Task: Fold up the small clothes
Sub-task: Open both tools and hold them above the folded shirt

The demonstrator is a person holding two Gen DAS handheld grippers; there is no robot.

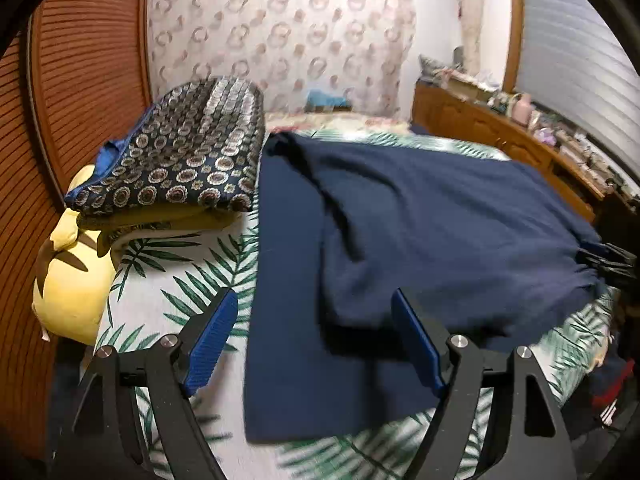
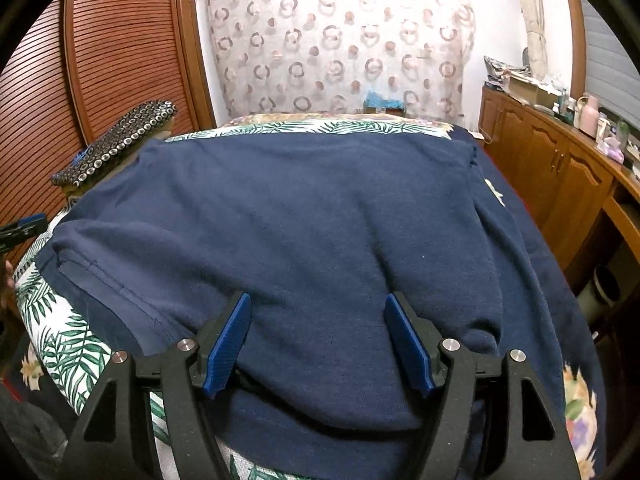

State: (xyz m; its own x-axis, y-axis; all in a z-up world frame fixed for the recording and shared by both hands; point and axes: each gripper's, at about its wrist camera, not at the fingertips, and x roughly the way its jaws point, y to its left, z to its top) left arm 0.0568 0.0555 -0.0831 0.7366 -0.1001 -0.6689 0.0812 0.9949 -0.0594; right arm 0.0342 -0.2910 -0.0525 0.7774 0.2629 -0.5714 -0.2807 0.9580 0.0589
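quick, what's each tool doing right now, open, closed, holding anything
Left tool: open, nothing gripped, above the navy garment.
Right tool: open, fabric bunched between its pads, not pinched.

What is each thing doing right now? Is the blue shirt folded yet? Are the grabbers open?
Navy shirt: lying on the bed, one side folded over, not finished.
Left gripper: jaws open, holding nothing.
Right gripper: jaws open, shirt between them, not pinched.
Patterned cloth: folded, stacked on a yellow pillow.
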